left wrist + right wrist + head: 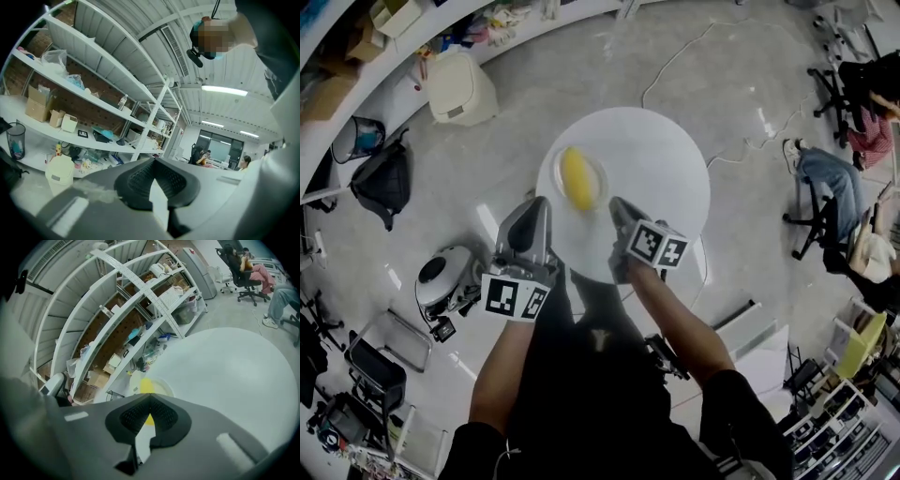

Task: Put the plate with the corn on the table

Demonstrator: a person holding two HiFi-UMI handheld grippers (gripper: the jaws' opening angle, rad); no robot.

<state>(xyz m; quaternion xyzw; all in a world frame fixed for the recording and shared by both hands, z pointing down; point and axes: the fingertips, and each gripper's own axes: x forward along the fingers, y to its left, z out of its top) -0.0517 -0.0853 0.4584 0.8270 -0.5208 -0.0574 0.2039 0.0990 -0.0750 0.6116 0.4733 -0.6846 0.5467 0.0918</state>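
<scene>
A pale plate (602,180) carrying a yellow corn cob (576,178) lies on the left part of the round white table (661,178). My right gripper (617,204) hovers just off the plate's near right rim, shut and empty. In the right gripper view the closed pads (140,416) meet in front of the corn (146,385) and the plate (163,389), with the table (225,376) spreading to the right. My left gripper (540,206) sits at the table's left edge, near the plate, shut on nothing. In the left gripper view the left gripper (153,161) points level at shelving.
A cream bin (459,89) and a black bag (382,178) stand on the floor to the left. A round white device (441,277) lies near my left hand. A cable (675,56) trails behind the table. Shelves (93,93) line the wall. A seated person (853,141) is at the right.
</scene>
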